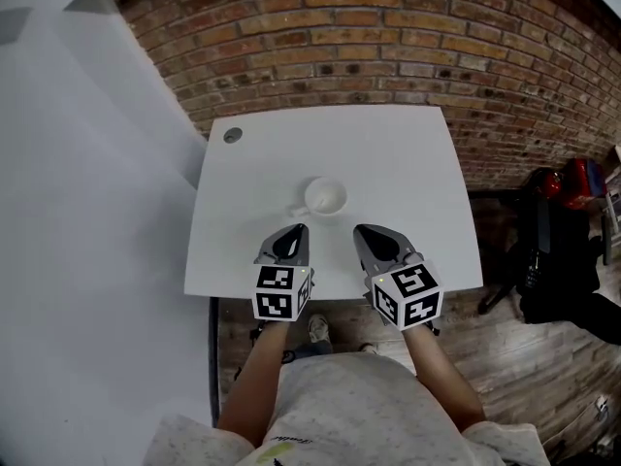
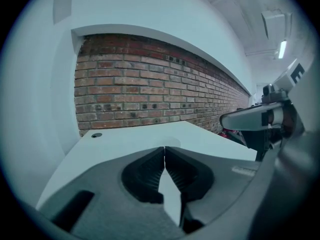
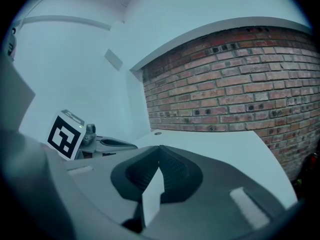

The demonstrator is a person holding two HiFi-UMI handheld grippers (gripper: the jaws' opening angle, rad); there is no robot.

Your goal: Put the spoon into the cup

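Cup (image 1: 326, 196) (white and upright) stands near the middle of the white table (image 1: 417, 163), with its handle pointing to about 8 o'clock. Whether a spoon lies in it is too small to tell.

In the head view the left tool (image 1: 296, 229) is at 7 o'clock from the cup and the right tool (image 1: 360, 229) at 5 o'clock. Both are near the cup but apart from it, over the table's near edge, with their tips pointing toward 12 o'clock. A small dark round grommet (image 1: 232, 135) sits in the table's corner at 10 o'clock. A brick wall (image 1: 388, 37) fills the 12 o'clock side and a plain white wall (image 1: 87, 212) the 9 o'clock side. At 3 o'clock, black and red gear (image 1: 558, 241) stands on a wooden floor (image 1: 505, 357).

In the left gripper view the left tool's jaws are pressed together — the ribbed pads (image 2: 150, 171) meet at the tip and nothing is between them. Beyond them the table runs to the brick wall at 12 o'clock, with the grommet at 10 o'clock. The right tool shows side-on at 3 o'clock.

In the right gripper view the right tool's jaws are likewise closed tip to tip and hold nothing. The table and grommet lie ahead at 12 o'clock, and the brick wall is behind them. The left tool shows at 9 o'clock against the white wall.
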